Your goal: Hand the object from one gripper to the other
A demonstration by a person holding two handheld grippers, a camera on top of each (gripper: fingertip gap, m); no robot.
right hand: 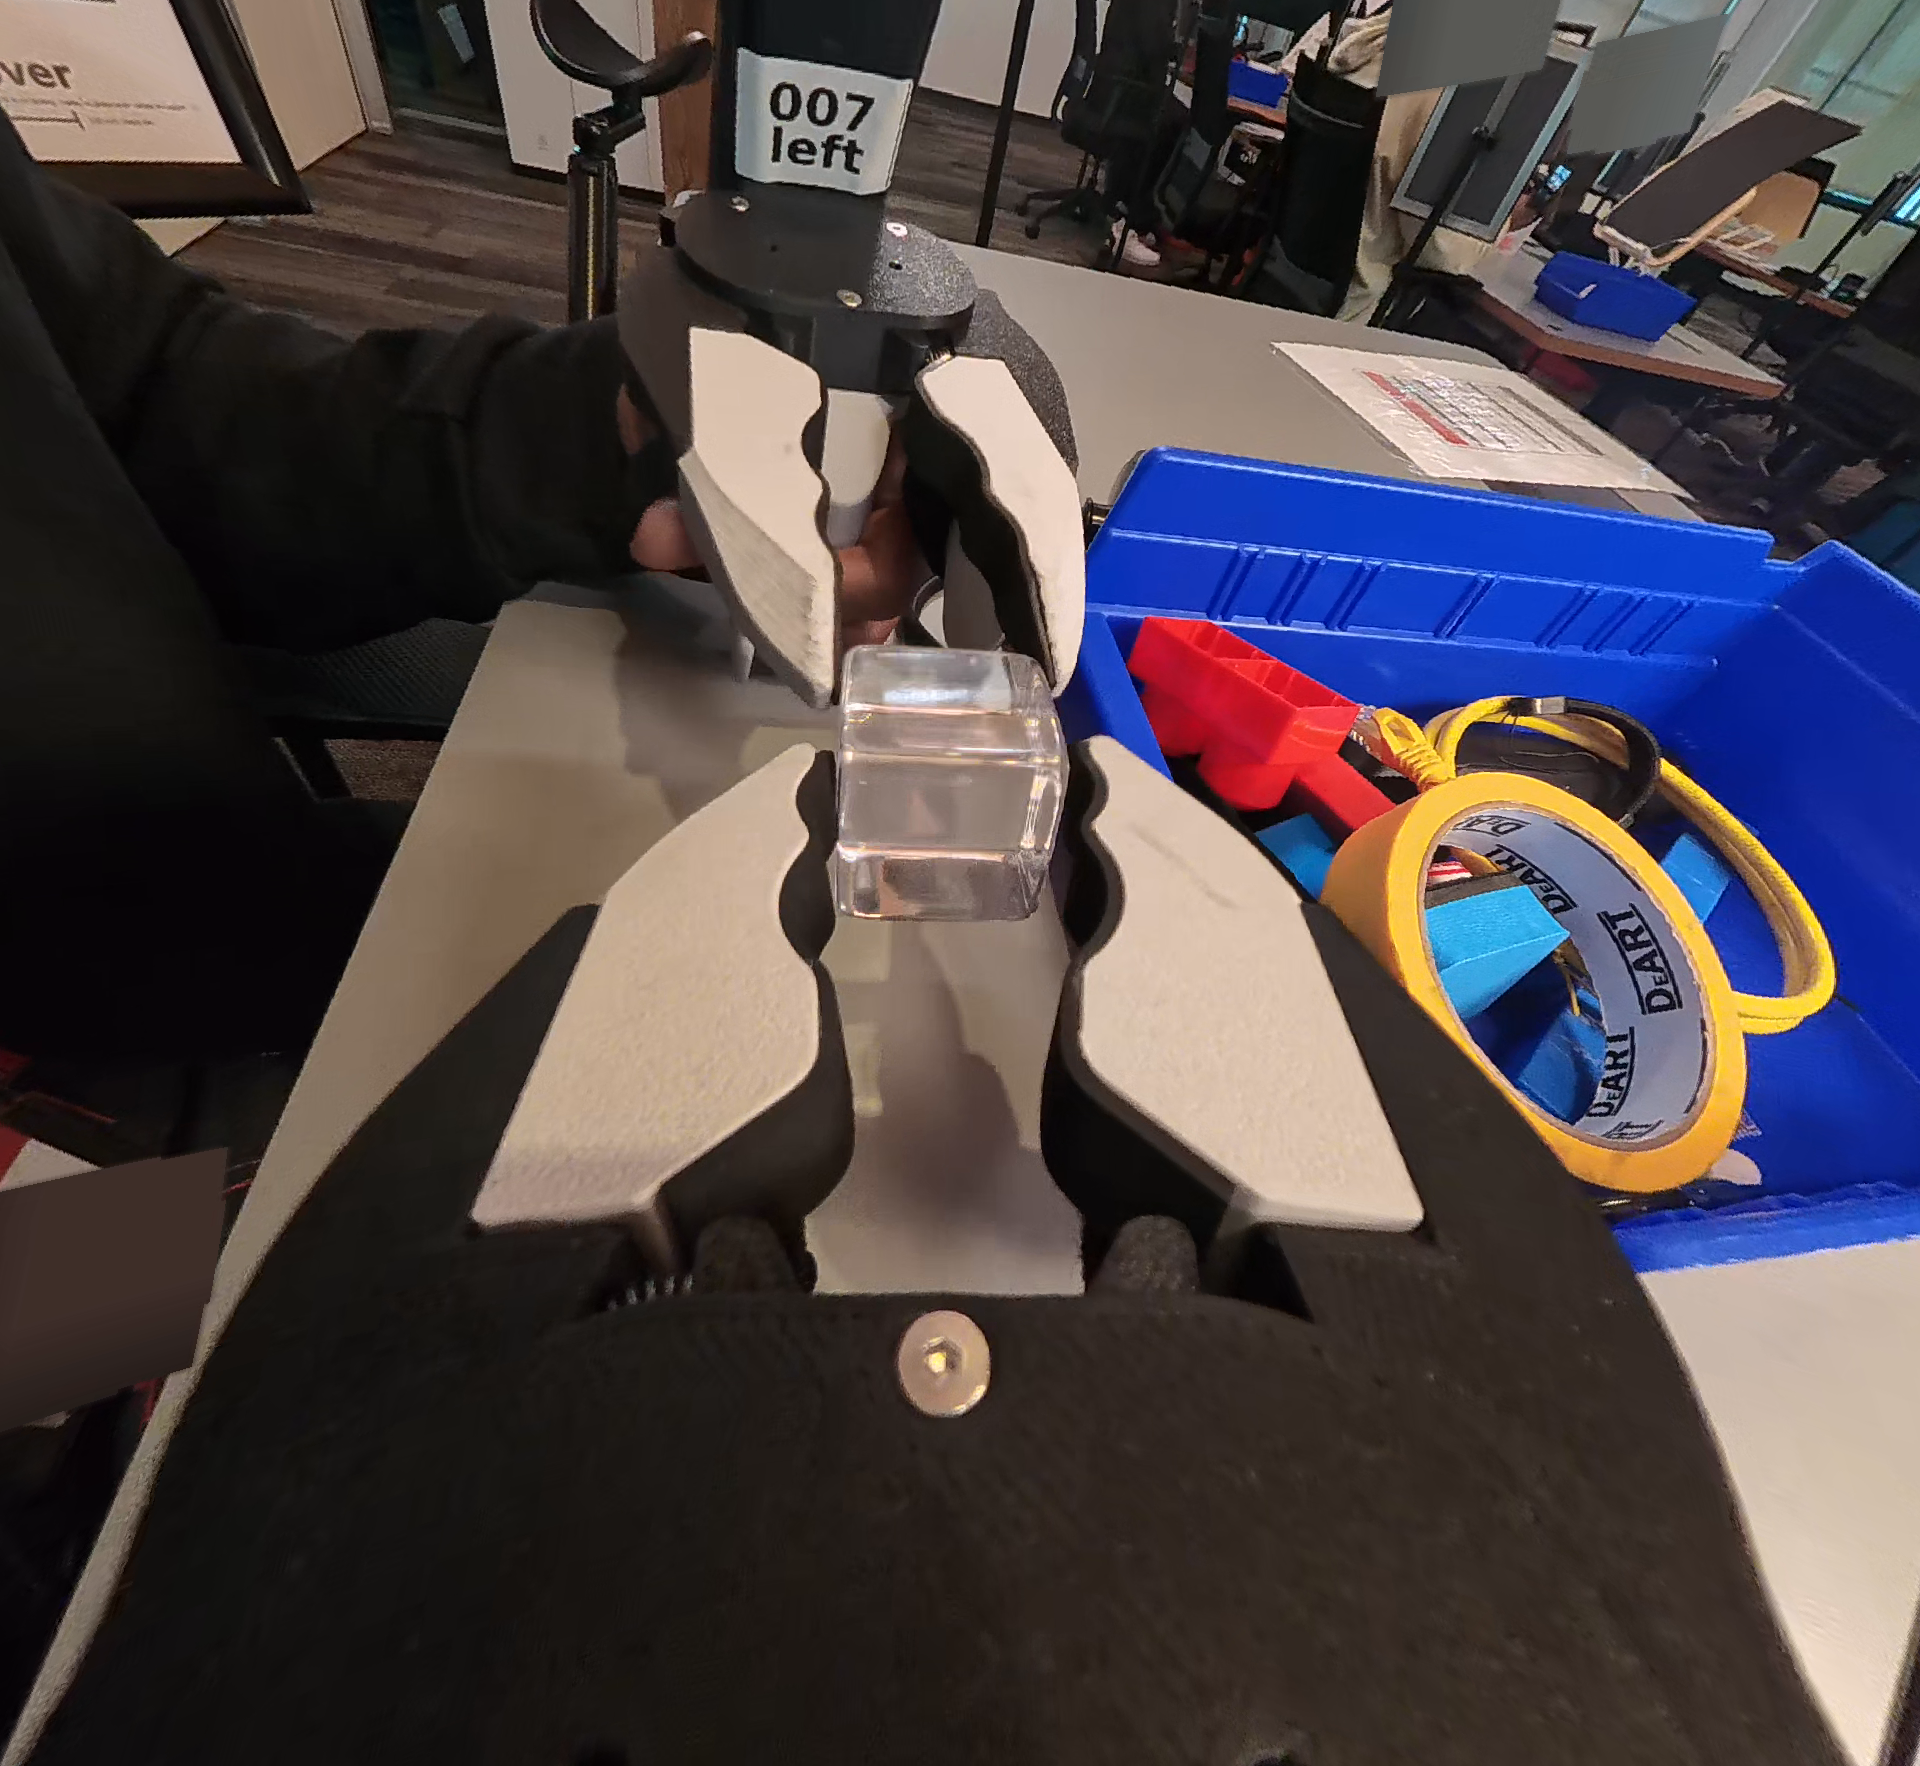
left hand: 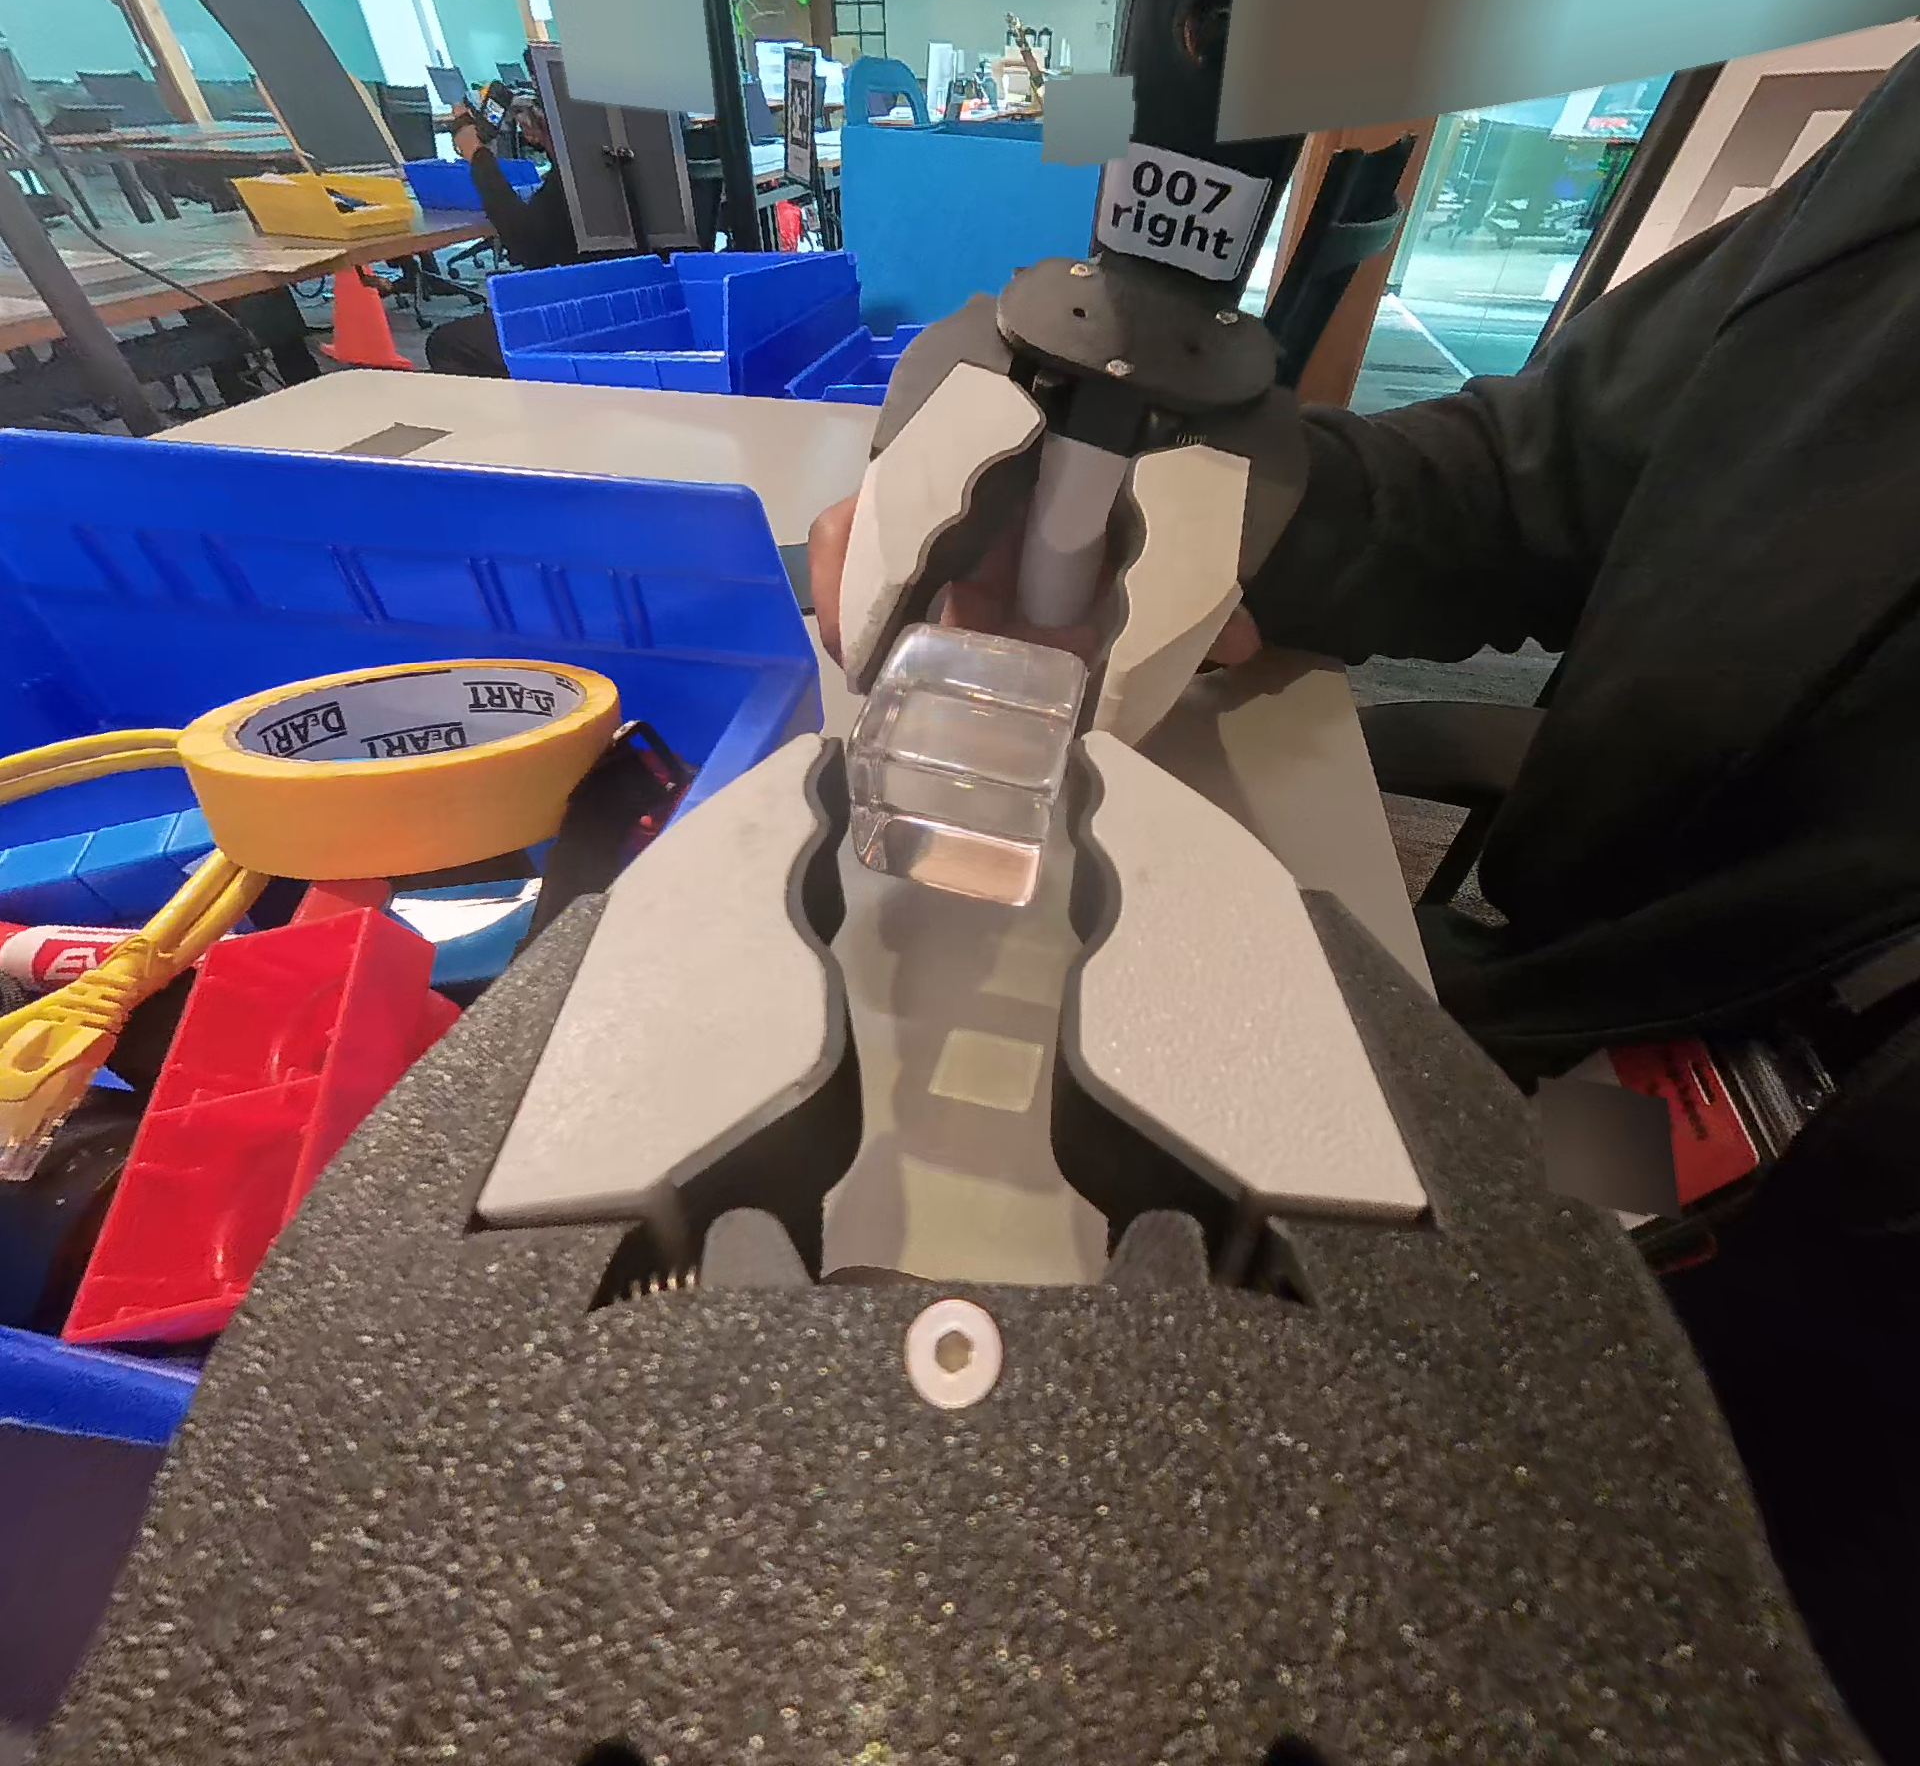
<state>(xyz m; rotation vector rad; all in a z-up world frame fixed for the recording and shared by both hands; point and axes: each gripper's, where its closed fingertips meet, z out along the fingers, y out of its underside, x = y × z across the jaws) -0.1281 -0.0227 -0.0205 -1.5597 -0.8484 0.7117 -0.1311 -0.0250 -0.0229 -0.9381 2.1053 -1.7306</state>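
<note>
Above the grey table point(left hand: 582, 428), with the blue bin point(left hand: 416, 532) at 9 o'clock in the left wrist view, the clear cube point(left hand: 951, 760) hangs mid-air for transfer, the left gripper point(left hand: 951, 781) and right gripper point(right hand: 951, 781) each set narrowly apart against opposite ends, though which jaws bear the load cannot be told.

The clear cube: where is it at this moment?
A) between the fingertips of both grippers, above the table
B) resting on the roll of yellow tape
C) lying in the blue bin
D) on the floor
A: the clear cube sits between the tips of the left gripper and the right gripper, above the grey table.
</note>
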